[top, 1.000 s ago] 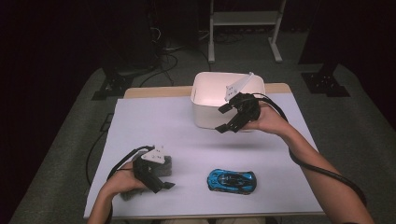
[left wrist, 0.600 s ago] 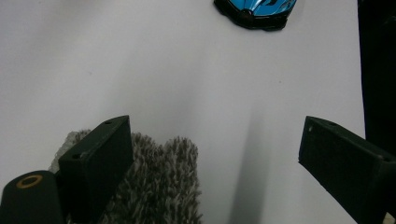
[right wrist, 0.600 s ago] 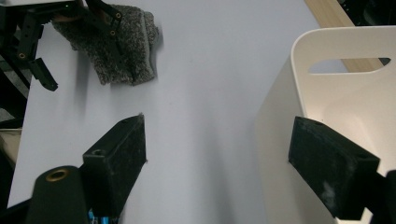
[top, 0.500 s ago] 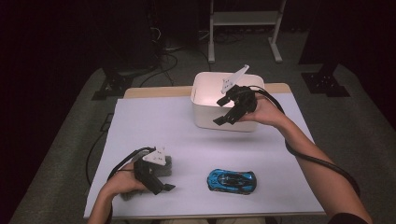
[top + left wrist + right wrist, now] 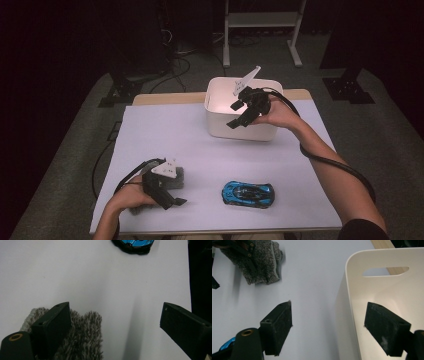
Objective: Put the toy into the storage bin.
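Observation:
A blue toy car point(image 5: 248, 194) lies on the white-covered table point(image 5: 165, 135) near its front edge, and its tail end appears in the left gripper view point(image 5: 133, 244). A grey knitted cloth point(image 5: 176, 179) lies at the front left. My left gripper point(image 5: 171, 194) rests there, open, with one jaw on the cloth point(image 5: 82, 337) and the other over bare table point(image 5: 117, 325). My right gripper point(image 5: 235, 114) hovers open at the white bin point(image 5: 250, 131) at the back. Its jaws straddle the bin's wall point(image 5: 348, 315), one outside and one inside, with nothing held point(image 5: 339, 327).
A wooden table edge point(image 5: 165, 98) shows behind the white sheet. The cloth point(image 5: 259, 257) appears far off in the right gripper view. Black cables trail from both grippers. Stands and a metal frame point(image 5: 260, 20) stand on the dark floor beyond the table.
My right gripper has moved a little left and back, from the bin's front right corner to over its near wall. The left gripper, cloth and car have not moved.

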### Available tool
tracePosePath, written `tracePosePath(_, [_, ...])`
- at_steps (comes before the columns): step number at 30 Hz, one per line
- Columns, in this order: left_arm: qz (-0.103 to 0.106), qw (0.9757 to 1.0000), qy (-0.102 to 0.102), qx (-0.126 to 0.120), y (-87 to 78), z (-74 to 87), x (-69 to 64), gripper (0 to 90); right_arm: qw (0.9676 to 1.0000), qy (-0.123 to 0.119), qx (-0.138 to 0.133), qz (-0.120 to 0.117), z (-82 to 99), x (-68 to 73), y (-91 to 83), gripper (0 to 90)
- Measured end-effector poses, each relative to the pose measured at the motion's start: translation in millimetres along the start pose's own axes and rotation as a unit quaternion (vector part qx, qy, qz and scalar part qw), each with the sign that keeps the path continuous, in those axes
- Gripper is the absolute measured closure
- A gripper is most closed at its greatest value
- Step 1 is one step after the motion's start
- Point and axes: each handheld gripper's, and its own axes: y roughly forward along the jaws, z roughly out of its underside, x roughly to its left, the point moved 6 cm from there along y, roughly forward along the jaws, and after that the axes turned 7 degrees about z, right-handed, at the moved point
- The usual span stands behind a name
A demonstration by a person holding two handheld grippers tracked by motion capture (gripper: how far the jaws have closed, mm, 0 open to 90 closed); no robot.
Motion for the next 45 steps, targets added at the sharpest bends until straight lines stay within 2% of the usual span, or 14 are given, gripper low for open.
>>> tracePosePath(5, [0.005,1.0,0.0,-0.001,-0.1,-0.6,-2.4,9.1,1.0,0.001,0.007,0.003,2.7,-5.7,7.3,22.1])
tracePosePath(8, [0.006,1.0,-0.001,-0.001,0.5,0.2,-3.4,8.8,0.9999,0.002,0.011,0.009,6.6,-11.3,11.5,30.4])
tracePosePath(11, [0.007,1.0,0.001,0.002,-0.2,0.6,-3.2,8.8,0.9998,0.006,0.014,0.011,8.9,-14.6,12.6,33.8])
tracePosePath(12, [0.008,1.0,0.001,0.001,-0.4,0.7,-3.4,8.8,0.9996,0.008,0.022,0.014,11.9,-18.3,13.0,40.9])
tracePosePath(13, [0.008,1.0,0.001,0.001,-0.4,0.7,-3.4,8.8,0.9996,0.008,0.022,0.014,11.9,-18.3,13.0,40.9])
tracePosePath(14, [0.008,1.0,0.001,-0.001,-0.3,0.9,-3.3,8.8,0.9994,0.008,0.028,0.019,14.3,-21.1,13.2,51.8])
tracePosePath(16, [0.006,1.0,-0.002,0.001,0.2,1.3,-3.3,8.8,0.9988,0.0,0.04,0.029,16.9,-22.5,14.8,57.1])
tracePosePath(19, [0.006,1.0,-0.004,0.004,1.7,2.3,-4.3,8.8,0.9984,-0.006,0.05,0.026,19.6,-21.6,16.5,67.7])
tracePosePath(25, [0.007,0.9999,-0.002,0.008,1.6,2.1,-5.5,8.8,0.9981,-0.007,0.054,0.028,22.7,-22.0,17.7,84.1])
tracePosePath(35, [0.004,1.0,-0.002,0.007,1.5,3.0,-6.6,8.8,0.9982,-0.009,0.056,0.02,22.5,-21.9,17.2,85.5])
tracePosePath(45, [0.006,0.9999,-0.001,0.01,2.0,2.3,-7.2,8.8,0.998,-0.014,0.061,-0.002,24.7,-8.3,12.5,85.7])
